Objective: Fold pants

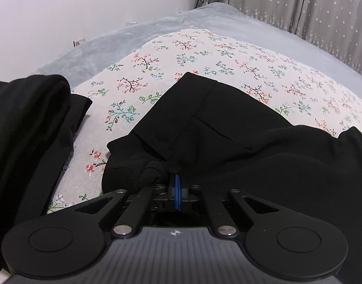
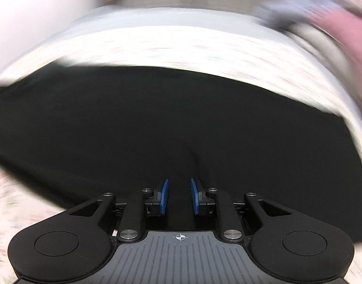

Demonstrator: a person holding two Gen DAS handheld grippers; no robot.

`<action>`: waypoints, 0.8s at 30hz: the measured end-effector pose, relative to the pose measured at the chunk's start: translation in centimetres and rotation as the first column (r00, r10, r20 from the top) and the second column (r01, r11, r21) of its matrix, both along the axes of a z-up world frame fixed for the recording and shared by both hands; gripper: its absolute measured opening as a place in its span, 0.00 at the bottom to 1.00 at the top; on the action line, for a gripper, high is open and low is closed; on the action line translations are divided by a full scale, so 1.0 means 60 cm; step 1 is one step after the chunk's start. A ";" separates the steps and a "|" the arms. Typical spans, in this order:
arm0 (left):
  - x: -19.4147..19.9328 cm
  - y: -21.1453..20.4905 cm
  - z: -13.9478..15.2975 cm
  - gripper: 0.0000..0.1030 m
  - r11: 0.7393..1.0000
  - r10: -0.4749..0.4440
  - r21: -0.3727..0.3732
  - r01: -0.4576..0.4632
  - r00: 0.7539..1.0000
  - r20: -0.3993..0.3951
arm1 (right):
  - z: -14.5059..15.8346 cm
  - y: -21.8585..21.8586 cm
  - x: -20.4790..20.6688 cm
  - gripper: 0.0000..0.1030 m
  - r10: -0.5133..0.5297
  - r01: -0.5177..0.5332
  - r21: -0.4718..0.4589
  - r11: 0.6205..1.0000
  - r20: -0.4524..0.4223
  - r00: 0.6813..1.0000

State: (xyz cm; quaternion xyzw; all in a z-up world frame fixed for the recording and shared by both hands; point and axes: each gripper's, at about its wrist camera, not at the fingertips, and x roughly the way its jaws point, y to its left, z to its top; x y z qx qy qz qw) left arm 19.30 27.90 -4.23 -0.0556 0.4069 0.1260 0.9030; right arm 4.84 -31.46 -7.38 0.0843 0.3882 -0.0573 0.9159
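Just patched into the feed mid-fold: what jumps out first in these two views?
The black pants dominate both views, spread across the floral sheet. The left gripper has its blue pads pinched shut on a bunched fold of the pants at bottom centre. The right gripper stands open above the cloth, and its view is heavily motion-blurred.

A home bedroom: a bed with a floral sheet (image 1: 204, 54), star-print curtains (image 1: 311, 7) at upper right
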 end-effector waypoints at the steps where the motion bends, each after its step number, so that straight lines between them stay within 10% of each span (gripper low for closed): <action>1: 0.001 -0.002 0.000 0.10 1.000 0.001 0.010 -0.001 1.000 -0.002 | 0.003 -0.030 -0.013 0.11 -0.071 0.071 0.013 0.997 -0.008 0.997; 4: 0.002 -0.008 -0.001 0.11 0.999 -0.001 0.032 0.001 1.000 -0.005 | -0.008 -0.076 -0.047 0.12 -0.205 0.196 -0.192 0.962 -0.028 0.978; 9: 0.007 -0.015 -0.002 0.11 0.998 0.013 0.062 -0.012 1.000 -0.018 | -0.003 -0.138 -0.102 0.12 -0.264 0.264 0.025 0.964 -0.024 0.964; 16: 0.017 -0.028 -0.009 0.11 0.989 0.007 0.145 -0.005 1.000 -0.014 | 0.011 -0.129 -0.112 0.40 -0.265 0.264 -0.040 0.964 -0.027 0.964; 24: -0.005 -0.062 0.035 0.25 0.999 0.004 0.034 -0.007 0.995 0.101 | 0.028 -0.088 -0.101 0.60 -0.163 0.172 -0.091 0.981 0.099 0.982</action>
